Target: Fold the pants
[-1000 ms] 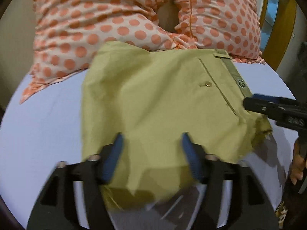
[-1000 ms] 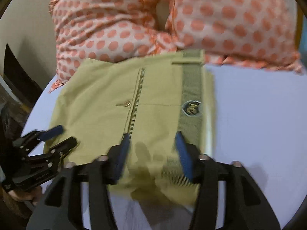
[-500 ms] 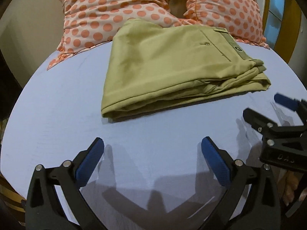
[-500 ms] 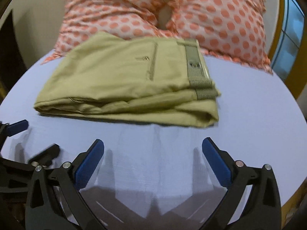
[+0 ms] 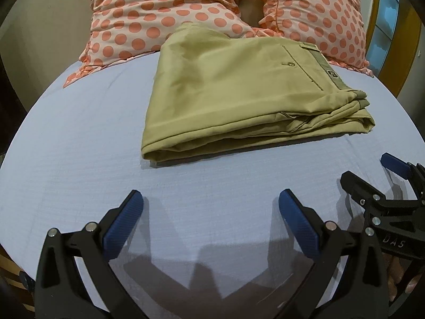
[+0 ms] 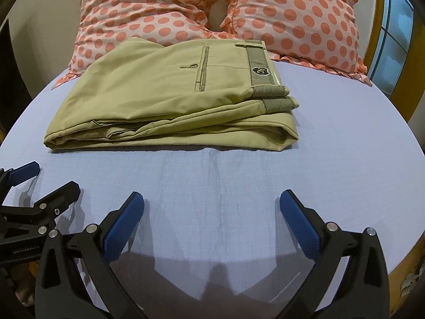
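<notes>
The khaki pants (image 5: 239, 95) lie folded in a flat stack on the pale blue bed sheet (image 5: 79, 159), waistband to the right, back pocket button facing up. They also show in the right wrist view (image 6: 172, 101). My left gripper (image 5: 209, 207) is open and empty, low over the sheet, well in front of the pants. My right gripper (image 6: 211, 208) is open and empty, also in front of the pants. Each gripper shows at the edge of the other's view: the right one (image 5: 372, 178) and the left one (image 6: 50, 178).
Two pink pillows with orange dots (image 5: 164, 8) (image 6: 300, 16) lean behind the pants and touch their far edge. A yellow-framed window (image 6: 393, 34) is at the right. The bed's edges curve away left and right.
Both grippers let go of the pants, opened wide and pulled back toward me. The pants now lie folded and still on the sheet.
</notes>
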Demonstrator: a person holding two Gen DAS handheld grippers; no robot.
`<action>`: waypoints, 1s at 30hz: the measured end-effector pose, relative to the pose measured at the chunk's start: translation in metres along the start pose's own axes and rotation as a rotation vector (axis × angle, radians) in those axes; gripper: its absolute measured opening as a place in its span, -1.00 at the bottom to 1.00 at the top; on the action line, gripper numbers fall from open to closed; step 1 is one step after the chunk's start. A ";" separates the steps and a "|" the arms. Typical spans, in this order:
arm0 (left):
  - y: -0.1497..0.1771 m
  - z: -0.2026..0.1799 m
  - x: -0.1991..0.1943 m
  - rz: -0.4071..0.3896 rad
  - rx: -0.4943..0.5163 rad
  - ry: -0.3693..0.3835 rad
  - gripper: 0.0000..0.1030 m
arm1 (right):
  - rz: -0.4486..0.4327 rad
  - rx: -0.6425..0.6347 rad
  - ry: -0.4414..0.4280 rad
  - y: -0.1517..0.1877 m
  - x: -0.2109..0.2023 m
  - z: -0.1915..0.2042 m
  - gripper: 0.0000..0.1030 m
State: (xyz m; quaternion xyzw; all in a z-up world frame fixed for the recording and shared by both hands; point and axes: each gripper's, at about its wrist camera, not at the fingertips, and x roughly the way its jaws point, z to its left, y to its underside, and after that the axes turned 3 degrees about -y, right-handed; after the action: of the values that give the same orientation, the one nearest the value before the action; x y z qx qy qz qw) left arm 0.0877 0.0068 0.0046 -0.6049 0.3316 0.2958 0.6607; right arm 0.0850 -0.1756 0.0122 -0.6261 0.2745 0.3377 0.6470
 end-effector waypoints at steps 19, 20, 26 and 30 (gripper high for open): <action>-0.001 0.001 0.001 0.000 -0.003 -0.003 0.97 | -0.001 -0.003 -0.003 0.000 0.000 -0.001 0.97; -0.001 0.001 0.001 0.000 -0.003 -0.003 0.97 | -0.001 -0.003 -0.003 0.000 0.000 -0.001 0.97; -0.001 0.001 0.001 0.000 -0.003 -0.004 0.97 | 0.000 -0.003 -0.003 0.000 0.000 -0.001 0.97; -0.001 0.001 0.001 -0.001 -0.002 -0.003 0.97 | -0.001 -0.004 -0.003 0.000 0.000 -0.001 0.97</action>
State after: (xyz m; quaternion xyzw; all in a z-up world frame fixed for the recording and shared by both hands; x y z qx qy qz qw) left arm 0.0893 0.0077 0.0046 -0.6054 0.3300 0.2970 0.6606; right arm 0.0854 -0.1768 0.0121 -0.6268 0.2728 0.3389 0.6464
